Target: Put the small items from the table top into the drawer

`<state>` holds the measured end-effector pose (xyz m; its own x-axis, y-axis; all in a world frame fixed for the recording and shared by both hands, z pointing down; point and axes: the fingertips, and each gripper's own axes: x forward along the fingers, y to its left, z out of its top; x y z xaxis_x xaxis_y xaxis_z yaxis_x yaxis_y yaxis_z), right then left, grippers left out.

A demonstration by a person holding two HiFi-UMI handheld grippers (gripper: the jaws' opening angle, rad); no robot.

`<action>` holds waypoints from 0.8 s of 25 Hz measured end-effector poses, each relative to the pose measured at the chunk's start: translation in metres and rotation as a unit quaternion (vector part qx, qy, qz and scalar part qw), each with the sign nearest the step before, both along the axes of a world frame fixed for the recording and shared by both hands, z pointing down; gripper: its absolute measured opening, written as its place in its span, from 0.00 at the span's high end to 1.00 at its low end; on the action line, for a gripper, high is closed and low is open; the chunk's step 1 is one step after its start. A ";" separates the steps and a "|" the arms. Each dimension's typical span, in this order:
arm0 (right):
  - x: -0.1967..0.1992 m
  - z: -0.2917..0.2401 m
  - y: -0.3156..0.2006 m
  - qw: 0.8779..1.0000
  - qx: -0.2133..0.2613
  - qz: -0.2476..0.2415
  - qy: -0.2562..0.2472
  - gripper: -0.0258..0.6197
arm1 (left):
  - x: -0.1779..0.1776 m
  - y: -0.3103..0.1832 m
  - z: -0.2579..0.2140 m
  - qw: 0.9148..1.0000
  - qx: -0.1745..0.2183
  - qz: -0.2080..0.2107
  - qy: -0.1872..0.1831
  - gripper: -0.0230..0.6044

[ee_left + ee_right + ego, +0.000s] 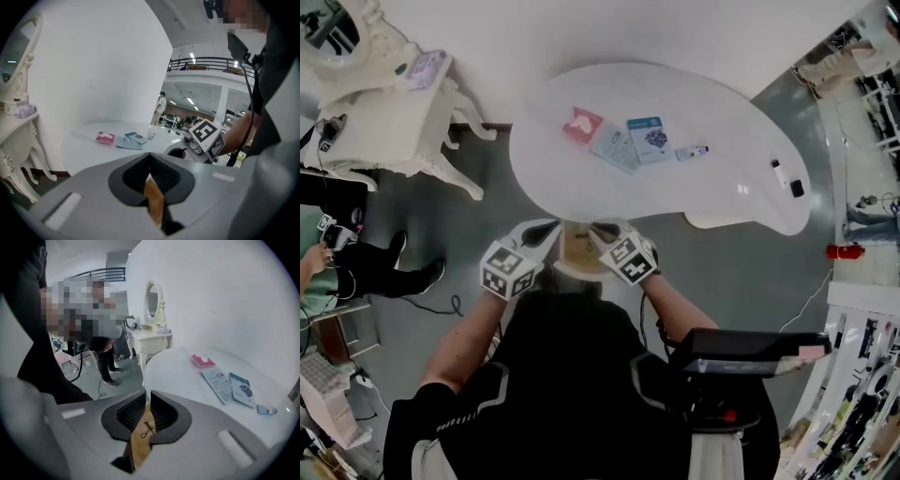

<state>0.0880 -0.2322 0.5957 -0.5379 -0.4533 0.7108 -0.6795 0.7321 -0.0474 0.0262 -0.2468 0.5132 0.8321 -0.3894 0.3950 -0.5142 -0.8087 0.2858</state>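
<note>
Black top (572, 375) fills the bottom of the head view. Just past it my left gripper (551, 231) and right gripper (598, 232) both have their fingers clamped on one tan packet (578, 255), left at its 9 o'clock side, right at 3, by the 6 o'clock edge of the white bench (581, 197). Laid out on the bench toward 12: red packet (582, 124), pale blue packet (616, 147), darker blue packet (651, 139), small tube (692, 152), plus a black thing (797, 188) out at 3 o'clock.
</note>
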 end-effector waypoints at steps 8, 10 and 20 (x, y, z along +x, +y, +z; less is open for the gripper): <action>0.014 -0.073 -0.025 0.992 0.067 0.083 -0.072 0.94 | 0.002 -0.027 -0.055 0.998 0.044 -0.031 0.044 0.96; 0.017 -0.093 -0.029 0.988 0.085 0.095 -0.088 0.94 | -0.001 -0.035 -0.067 0.996 0.072 -0.047 0.041 0.96; 0.039 -0.184 -0.043 0.956 0.187 0.176 -0.139 0.95 | -0.015 -0.046 -0.121 0.987 0.114 -0.080 0.083 0.96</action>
